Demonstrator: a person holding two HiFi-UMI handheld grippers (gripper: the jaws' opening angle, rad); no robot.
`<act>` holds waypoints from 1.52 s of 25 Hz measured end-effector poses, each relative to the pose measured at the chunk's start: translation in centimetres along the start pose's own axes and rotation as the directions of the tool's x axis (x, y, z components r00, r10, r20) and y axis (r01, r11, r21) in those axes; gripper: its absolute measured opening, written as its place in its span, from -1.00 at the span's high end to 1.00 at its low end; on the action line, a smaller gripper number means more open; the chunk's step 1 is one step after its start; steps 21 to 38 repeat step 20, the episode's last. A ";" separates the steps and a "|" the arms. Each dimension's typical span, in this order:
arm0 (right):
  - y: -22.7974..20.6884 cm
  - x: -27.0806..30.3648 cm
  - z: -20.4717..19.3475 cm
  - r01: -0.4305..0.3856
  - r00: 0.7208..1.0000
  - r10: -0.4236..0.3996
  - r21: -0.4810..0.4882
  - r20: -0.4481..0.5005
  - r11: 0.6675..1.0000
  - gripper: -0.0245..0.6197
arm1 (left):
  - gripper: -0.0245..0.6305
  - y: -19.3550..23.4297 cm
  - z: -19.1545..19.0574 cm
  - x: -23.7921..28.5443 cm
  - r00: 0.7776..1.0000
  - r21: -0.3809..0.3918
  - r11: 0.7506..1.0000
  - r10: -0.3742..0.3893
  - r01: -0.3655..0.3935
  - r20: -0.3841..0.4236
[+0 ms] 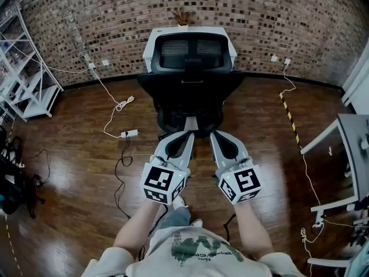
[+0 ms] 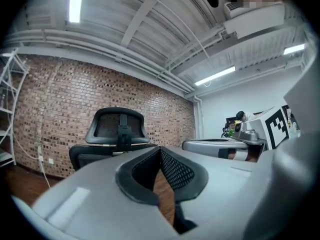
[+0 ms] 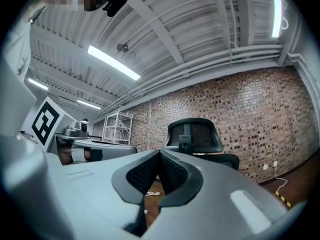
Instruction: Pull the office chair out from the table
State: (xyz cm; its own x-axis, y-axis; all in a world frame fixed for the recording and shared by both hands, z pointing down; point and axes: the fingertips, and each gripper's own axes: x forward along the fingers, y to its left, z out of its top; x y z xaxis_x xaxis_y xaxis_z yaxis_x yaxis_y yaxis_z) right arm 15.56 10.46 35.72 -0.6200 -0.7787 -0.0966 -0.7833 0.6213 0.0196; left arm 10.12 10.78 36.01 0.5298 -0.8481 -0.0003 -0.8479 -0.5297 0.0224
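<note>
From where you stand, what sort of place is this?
Probably an office or lab workspace: a black mesh-backed office chair sits at a small white table against a red-brown brick wall, with a white metal shelf rack and loose white power cables on the dark wooden floor.

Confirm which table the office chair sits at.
The white table against the brick wall, directly behind the office chair; the grey table stands apart at the right edge.

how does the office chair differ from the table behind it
The office chair is black with a mesh back; the table is white. The chair stands nearer the person; the table sits against the brick wall. Only the table carries a small plant. Both are centred ahead.
</note>
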 end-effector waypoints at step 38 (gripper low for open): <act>1.1 -0.7 0.0 -0.006 1.000 0.006 -0.022 -0.008 1.000 0.92 | 0.87 -0.4 -0.2 -0.9 1.000 0.001 1.000 0.002 -0.002 0.002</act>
